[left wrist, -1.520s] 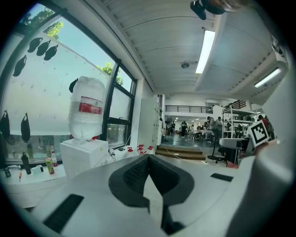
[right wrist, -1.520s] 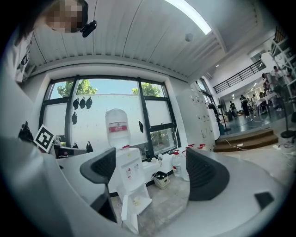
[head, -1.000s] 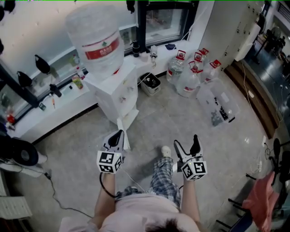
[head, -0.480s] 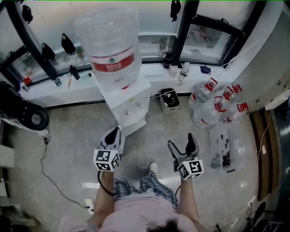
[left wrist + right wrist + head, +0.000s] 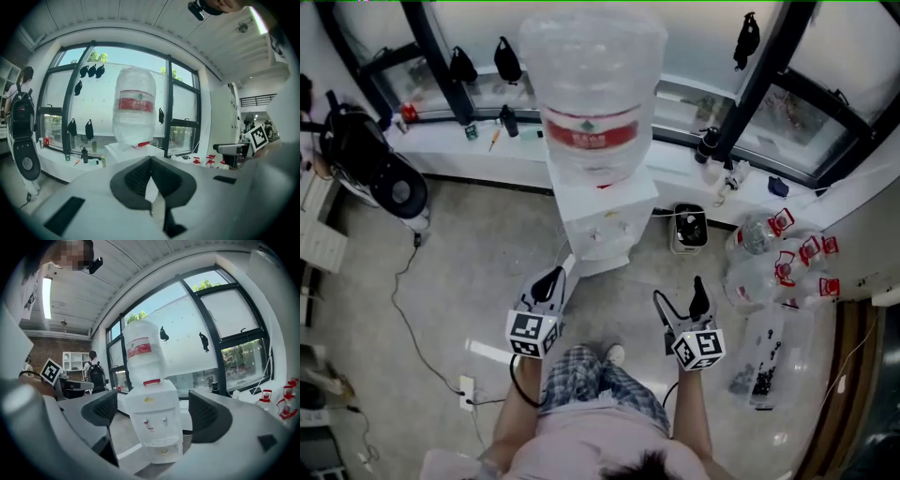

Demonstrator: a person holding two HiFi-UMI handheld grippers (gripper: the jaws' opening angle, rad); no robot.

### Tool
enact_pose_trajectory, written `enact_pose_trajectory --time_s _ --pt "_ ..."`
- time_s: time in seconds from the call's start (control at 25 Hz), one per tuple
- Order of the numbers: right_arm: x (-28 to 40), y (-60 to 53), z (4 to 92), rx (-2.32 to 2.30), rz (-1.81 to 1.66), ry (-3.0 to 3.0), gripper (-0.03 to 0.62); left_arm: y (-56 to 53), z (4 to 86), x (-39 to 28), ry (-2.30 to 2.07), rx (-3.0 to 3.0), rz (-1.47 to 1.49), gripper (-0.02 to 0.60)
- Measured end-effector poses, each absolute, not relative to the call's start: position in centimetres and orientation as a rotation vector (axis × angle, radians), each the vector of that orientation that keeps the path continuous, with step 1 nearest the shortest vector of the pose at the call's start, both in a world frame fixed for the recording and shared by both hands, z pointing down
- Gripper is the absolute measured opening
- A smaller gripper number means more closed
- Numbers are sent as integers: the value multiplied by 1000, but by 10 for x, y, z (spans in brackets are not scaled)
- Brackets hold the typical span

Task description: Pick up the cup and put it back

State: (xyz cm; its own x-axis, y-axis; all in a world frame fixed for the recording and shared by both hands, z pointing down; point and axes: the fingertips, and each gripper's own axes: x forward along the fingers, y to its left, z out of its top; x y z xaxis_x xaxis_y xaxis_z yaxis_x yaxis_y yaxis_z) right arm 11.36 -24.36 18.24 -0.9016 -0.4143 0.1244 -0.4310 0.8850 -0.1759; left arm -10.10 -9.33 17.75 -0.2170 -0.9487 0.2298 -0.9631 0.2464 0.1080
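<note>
Here, before the water dispenser (image 5: pixel 602 220), your left gripper (image 5: pixel 551 280) holds its fingers closed and empty, your right gripper (image 5: pixel 682 297) open; find the unseen cup first, then approach squarely.

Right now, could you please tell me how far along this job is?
Nothing looks done: no cup shows in any view. In hand: nothing; the left gripper is shut and empty, the right gripper open, framing the white water dispenser with its clear bottle. Left: finding, lifting and returning the cup.

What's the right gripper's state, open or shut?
Open. The right gripper holds nothing; its jaws stand wide apart, with the dispenser showing beyond the gap.
</note>
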Motion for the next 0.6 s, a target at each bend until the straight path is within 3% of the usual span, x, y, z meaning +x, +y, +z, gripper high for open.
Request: enact_pose_trajectory --time_s 0.6 --pt "63 -239 175 603 267 -2982 468 -93 177 -126 -2284 1792 49 26"
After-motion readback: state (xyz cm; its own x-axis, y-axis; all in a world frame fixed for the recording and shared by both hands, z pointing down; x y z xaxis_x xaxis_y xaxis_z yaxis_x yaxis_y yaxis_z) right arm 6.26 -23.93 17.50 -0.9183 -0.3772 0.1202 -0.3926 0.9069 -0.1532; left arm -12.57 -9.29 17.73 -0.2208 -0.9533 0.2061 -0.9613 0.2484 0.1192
